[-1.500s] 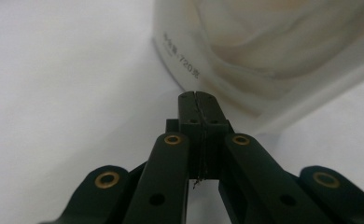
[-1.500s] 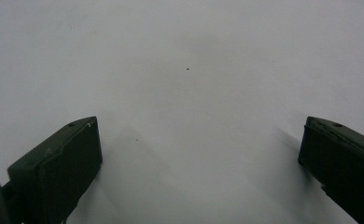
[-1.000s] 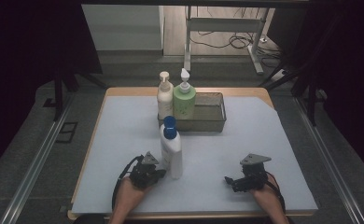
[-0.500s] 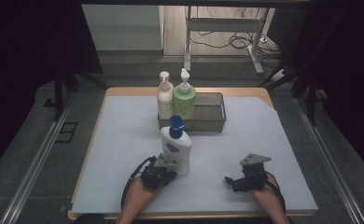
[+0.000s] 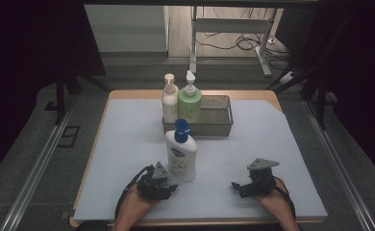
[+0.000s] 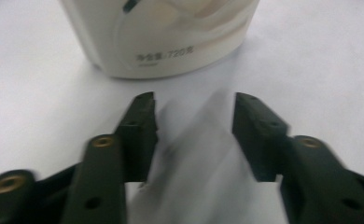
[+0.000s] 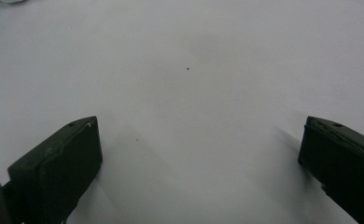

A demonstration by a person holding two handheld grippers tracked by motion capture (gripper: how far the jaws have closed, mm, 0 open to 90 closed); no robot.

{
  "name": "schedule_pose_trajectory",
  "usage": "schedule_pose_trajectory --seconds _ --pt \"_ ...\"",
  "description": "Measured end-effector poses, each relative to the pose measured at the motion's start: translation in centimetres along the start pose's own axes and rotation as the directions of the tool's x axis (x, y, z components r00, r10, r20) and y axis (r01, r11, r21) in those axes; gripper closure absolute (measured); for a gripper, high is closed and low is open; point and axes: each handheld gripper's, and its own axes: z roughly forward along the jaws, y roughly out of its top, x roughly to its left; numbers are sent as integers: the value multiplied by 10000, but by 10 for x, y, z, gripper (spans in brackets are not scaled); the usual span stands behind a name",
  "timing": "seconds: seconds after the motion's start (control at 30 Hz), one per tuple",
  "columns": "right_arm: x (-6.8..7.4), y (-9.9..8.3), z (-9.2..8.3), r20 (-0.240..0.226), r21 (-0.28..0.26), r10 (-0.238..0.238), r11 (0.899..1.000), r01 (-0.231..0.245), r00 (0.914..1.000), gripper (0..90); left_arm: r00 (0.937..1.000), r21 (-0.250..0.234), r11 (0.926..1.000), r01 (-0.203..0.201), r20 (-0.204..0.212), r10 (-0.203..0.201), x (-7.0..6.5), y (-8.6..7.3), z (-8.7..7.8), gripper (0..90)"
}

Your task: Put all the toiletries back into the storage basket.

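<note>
The left gripper (image 5: 168, 186) has just been opening its jaws; they stand apart with nothing between them. The white bottle with the blue cap (image 5: 181, 153) now stands upright just ahead of them, free of the pads, so it looks released nearer the mesh tray (image 5: 221, 126). Farther right, the right gripper (image 5: 238, 186) rests wide and empty.
</note>
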Motion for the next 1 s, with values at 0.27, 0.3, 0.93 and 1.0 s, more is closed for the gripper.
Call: schedule_pose_trajectory --seconds 0.27,0.3,0.93,1.0 --pt "0 2 -3 -53 33 9 10000 -9 10000 0 9988 -102 9995 295 -386 -298 5 -10 -6 165" --pt "0 4 -6 -203 -123 88 9999 -91 9998 0 9985 -60 9996 287 -464 -289 5 -12 -6 133" --pt "23 32 -18 -1119 -1316 -699 9898 549 9913 0 9923 -466 9952 861 -848 -898 18 -35 -12 123" --pt "26 38 -18 -1326 -1416 -759 9883 569 9883 0 9923 -486 9951 864 -853 -903 18 -36 -12 123"
